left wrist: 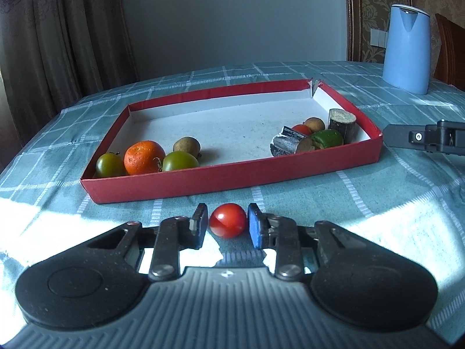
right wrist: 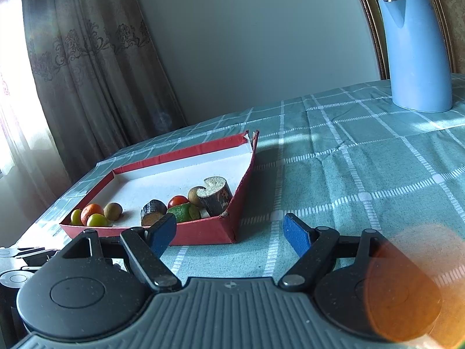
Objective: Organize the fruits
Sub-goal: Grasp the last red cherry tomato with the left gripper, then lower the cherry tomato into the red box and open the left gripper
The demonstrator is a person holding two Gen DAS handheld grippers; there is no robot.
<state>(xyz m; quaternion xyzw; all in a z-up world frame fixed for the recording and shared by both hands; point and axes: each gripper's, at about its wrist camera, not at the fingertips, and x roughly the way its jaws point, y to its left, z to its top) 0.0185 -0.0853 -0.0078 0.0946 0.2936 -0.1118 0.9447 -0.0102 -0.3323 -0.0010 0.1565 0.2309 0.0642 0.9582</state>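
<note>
Gripping the small round red tomato (left wrist: 228, 223) on the worktop, our left claw (left wrist: 227, 226) sits clenched just near of the shallow red cardboard tray (left wrist: 232, 174); our right claw (right wrist: 229, 235) hangs released, right of the tray.

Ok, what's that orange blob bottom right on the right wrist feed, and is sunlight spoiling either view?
Right wrist view: the orange blob is lens flare, not fruit, and it veils part of the right gripper. Left wrist view: hard sun patches on the tablecloth, yet the red tomato between the pads stays sharp.
</note>
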